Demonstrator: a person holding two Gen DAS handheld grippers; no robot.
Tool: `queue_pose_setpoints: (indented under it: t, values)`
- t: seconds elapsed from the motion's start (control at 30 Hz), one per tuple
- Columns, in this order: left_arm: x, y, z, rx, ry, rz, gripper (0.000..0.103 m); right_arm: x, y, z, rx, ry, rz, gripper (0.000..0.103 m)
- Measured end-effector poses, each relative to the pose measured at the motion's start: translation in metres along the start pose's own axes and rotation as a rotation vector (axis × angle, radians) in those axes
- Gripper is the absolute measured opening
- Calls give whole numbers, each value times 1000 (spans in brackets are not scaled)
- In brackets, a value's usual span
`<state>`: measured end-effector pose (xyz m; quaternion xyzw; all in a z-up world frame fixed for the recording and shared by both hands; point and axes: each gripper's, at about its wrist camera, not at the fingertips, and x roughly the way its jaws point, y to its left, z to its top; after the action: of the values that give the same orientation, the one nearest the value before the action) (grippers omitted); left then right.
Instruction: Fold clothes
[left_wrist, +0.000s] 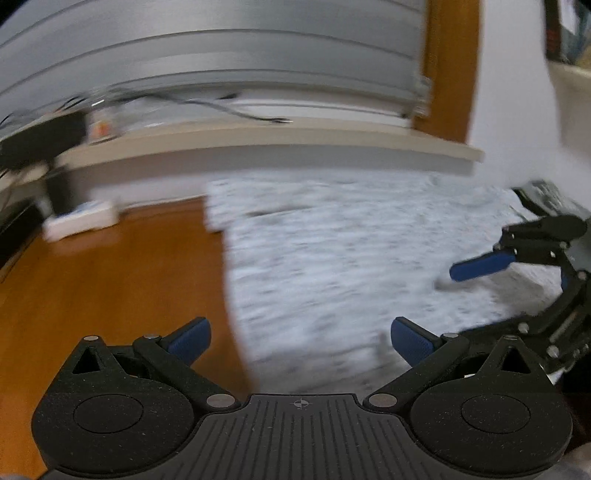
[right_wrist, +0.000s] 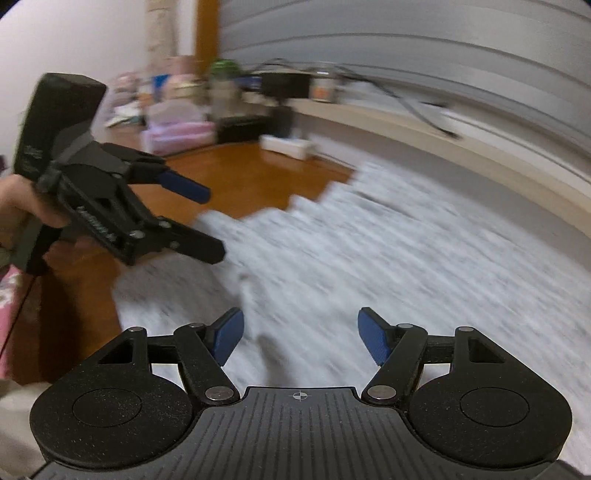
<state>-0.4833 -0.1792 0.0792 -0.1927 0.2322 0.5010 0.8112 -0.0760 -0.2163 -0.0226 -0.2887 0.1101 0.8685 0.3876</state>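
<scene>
**A:** Where's the clothing?

**B:** A pale grey, speckled garment (left_wrist: 332, 266) lies spread on the orange-brown wooden floor (left_wrist: 110, 288), straight ahead of both tools. The pictures are smeared by motion, so I can't say what kind of garment it is. Its left edge runs down beside the bare boards, and there's a stepped corner at the far left end.

**A:** And the claws?

**B:** The left gripper (left_wrist: 301, 341) has its blue pads (left_wrist: 188, 339) spread wide with nothing between them, above the garment's left edge. The right gripper (right_wrist: 301, 339) is also wide and empty, over the middle of the cloth. Each shows in the other's camera: from the right wrist you see a hand (right_wrist: 22, 206) gripping the left tool's handle.

**A:** Any boxes or bins?

**B:** Against the far wall, past the floor, there's a pink-and-lilac box-like thing (right_wrist: 181, 133) among a blurred heap of coloured items; I can't tell what's in it. A flat white box (right_wrist: 288, 146) sits on the floor near the base of a long pale ledge (left_wrist: 258, 144). On the ledge stand a small clear jar (right_wrist: 321, 88) with something orange on it, a dark block, and a black cable (left_wrist: 236, 109).
</scene>
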Motion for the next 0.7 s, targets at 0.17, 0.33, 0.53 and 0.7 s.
queue_pose_setpoints:
  t: [0.17, 0.33, 0.53, 0.7]
  values:
    - [-18, 36, -7, -110, -26, 5, 103, 32, 18, 16, -62, 32, 34, 53]
    - [-21, 32, -4, -105, -64, -3, 103, 37, 5, 9, -70, 50, 15, 5]
    - [-7, 12, 1, -64, -72, -27, 103, -30, -56, -4, 0, -105, -209, 1]
    - [24, -6, 11, -35, -43, -33, 103, -125, -133, -45, 96, -142, -478, 1]
